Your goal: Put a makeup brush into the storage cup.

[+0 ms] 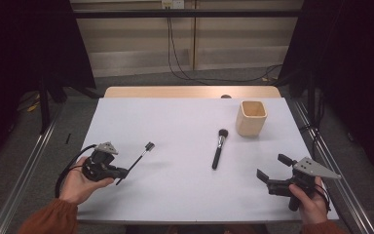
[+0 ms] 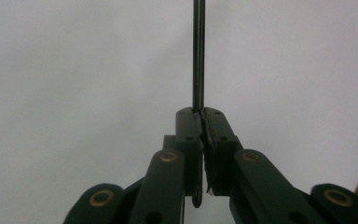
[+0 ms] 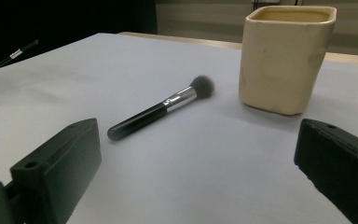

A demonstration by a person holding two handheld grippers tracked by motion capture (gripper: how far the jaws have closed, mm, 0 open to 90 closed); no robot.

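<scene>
At lower left our left gripper [image 1: 120,171] pinches a thin black brush [image 1: 137,163], its small square head raised above the table [image 1: 175,195]. At lower right, our right gripper [image 1: 274,166] holds its jaws spread, empty.

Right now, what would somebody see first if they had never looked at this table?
Probably the thin black brush pinched in the left tool, poking up over the white table. Next, the fluffy makeup brush lying flat mid-table, beside the cream square cup at the far right. The right tool waits open.
</scene>
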